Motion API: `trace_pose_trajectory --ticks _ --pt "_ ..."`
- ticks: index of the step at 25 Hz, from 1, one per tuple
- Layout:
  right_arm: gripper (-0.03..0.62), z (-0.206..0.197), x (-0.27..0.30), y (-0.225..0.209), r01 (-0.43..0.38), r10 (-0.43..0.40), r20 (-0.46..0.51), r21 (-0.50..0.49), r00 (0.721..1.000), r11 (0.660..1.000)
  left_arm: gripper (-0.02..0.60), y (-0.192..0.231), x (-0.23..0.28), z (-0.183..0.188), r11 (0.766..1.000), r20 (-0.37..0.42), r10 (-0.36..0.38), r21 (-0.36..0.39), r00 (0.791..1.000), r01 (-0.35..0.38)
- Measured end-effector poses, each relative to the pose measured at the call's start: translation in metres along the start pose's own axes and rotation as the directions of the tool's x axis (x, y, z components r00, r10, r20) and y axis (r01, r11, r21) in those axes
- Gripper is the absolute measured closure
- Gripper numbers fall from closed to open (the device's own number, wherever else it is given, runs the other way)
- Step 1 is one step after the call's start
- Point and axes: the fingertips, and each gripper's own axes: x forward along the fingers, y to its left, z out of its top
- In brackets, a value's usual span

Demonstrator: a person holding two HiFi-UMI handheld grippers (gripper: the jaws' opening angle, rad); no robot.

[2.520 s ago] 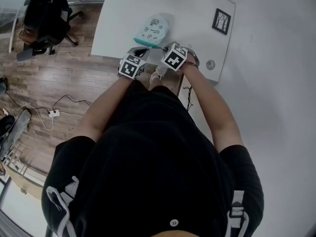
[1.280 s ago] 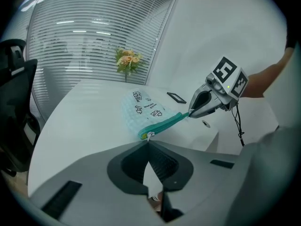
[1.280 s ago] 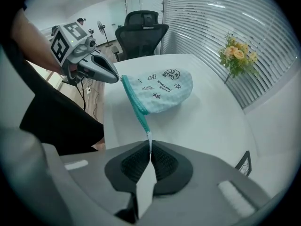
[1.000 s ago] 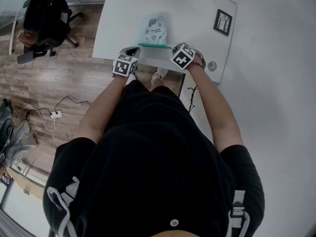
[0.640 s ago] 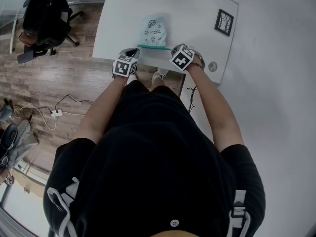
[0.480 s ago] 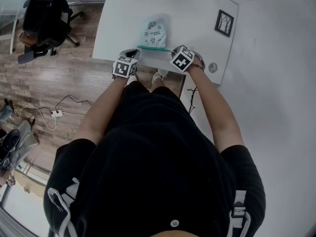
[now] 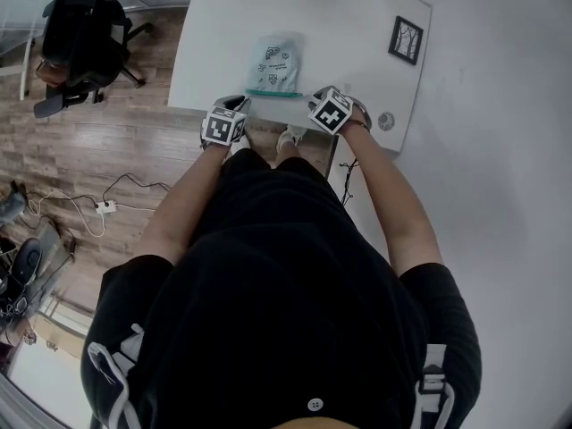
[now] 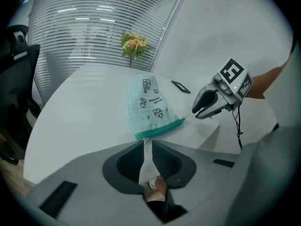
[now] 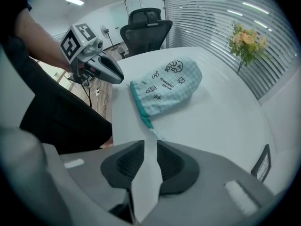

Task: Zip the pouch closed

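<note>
Your left gripper (image 7: 234, 105) has its jaws a narrow slit apart, having just been opening, with nothing pinched between them; the left end of the teal zipper edge (image 8: 159, 128) lies just beyond their tips. The pouch (image 7: 275, 61) rests flat on the white table (image 7: 357, 52), that zipper edge running left to right along its near side, the body stretching away from you. Your right gripper (image 7: 316, 96) has likewise just been opening and is empty, the zipper's right end just ahead; I judge the left slightly nearer its end
</note>
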Motion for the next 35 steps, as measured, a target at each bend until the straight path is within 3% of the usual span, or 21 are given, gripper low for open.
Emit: trace_pose_trajectory --ticks 4,8,13,16,20,23,27,30,35 --pt "0.500 0.005 -0.005 -0.005 0.042 -0.042 0.039 -0.003 0.998 0.999 0.501 0.000 -0.008 0.004 1.000 0.021 -0.006 0.009 1.000 0.006" --pt "0.500 0.024 -0.022 -0.007 0.063 -0.066 0.126 0.024 0.990 0.998 0.486 -0.003 -0.027 0.028 0.999 0.099 -0.016 0.038 0.995 0.012" --pt "0.499 0.066 -0.060 -0.011 0.088 -0.115 0.325 0.098 0.939 0.991 0.485 -0.011 -0.062 0.074 0.992 0.238 -0.050 0.123 0.970 0.021" --pt "0.497 0.091 -0.099 -0.004 0.092 -0.147 0.455 0.140 0.878 0.986 0.485 -0.026 -0.093 0.102 0.980 0.319 -0.088 0.195 0.944 0.026" --pt "0.499 0.122 -0.152 0.003 0.098 -0.193 0.636 0.182 0.747 0.978 0.485 -0.046 -0.129 0.137 0.965 0.422 -0.143 0.262 0.895 0.030" --pt "0.502 0.137 -0.189 0.010 0.107 -0.223 0.724 0.204 0.653 0.973 0.486 -0.062 -0.155 0.163 0.955 0.490 -0.183 0.296 0.852 0.034" --pt "0.520 0.150 -0.234 0.021 0.111 -0.249 0.796 0.226 0.552 0.968 0.494 -0.086 -0.188 0.190 0.941 0.561 -0.261 0.331 0.785 0.076" --pt "0.522 0.157 -0.263 0.029 0.106 -0.258 0.833 0.237 0.489 0.966 0.502 -0.101 -0.207 0.203 0.928 0.586 -0.296 0.363 0.754 0.083" --pt "0.522 0.164 -0.296 0.036 0.115 -0.263 0.871 0.236 0.416 0.965 0.539 -0.120 -0.233 0.227 0.912 0.634 -0.324 0.406 0.702 0.055"
